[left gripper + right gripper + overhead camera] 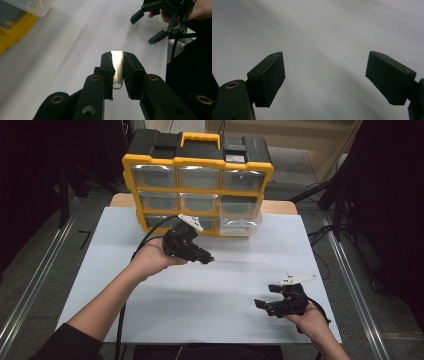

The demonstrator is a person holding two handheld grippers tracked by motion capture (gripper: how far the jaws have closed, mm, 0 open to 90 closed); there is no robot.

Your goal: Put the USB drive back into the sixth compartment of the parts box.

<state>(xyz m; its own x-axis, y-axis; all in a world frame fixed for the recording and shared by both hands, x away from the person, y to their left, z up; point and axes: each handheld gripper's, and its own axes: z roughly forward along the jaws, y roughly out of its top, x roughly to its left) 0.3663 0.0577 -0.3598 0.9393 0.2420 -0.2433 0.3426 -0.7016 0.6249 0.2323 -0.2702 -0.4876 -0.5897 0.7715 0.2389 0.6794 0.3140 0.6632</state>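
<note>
held up in the person's left hand, the left gripper [204, 256] in the high view hangs above the white table sheet [100, 270], just in front of the yellow and black drawer organizer [197, 182], with its jaws pointing toward the right side of the sheet and drawn close together; what sits between them is too small to tell from here. the organizer stands upright at the far edge of the table, showing clear plastic drawers in three rows, and one clear drawer [240, 222] at the lower right sticks out a little from the frame. no brand name, label or writing can be read on the organizer or on either tool. the right gripper [265, 304] rests low near the right front corner of the sheet in the person's right hand, jaws spread. in the left gripper view, the left gripper [117, 72] is clamped on a small pale metal piece [117, 67], a thin shiny strip with a pointed lower end, pressed between both black pads and held clear of the sheet; a corner of the clear drawer and yellow frame shows at the upper left, and the other tool with its jaws apart shows at the upper right. in the right gripper view, the right gripper [325, 77] has its two black pads wide apart with bare white sheet between them.
</note>
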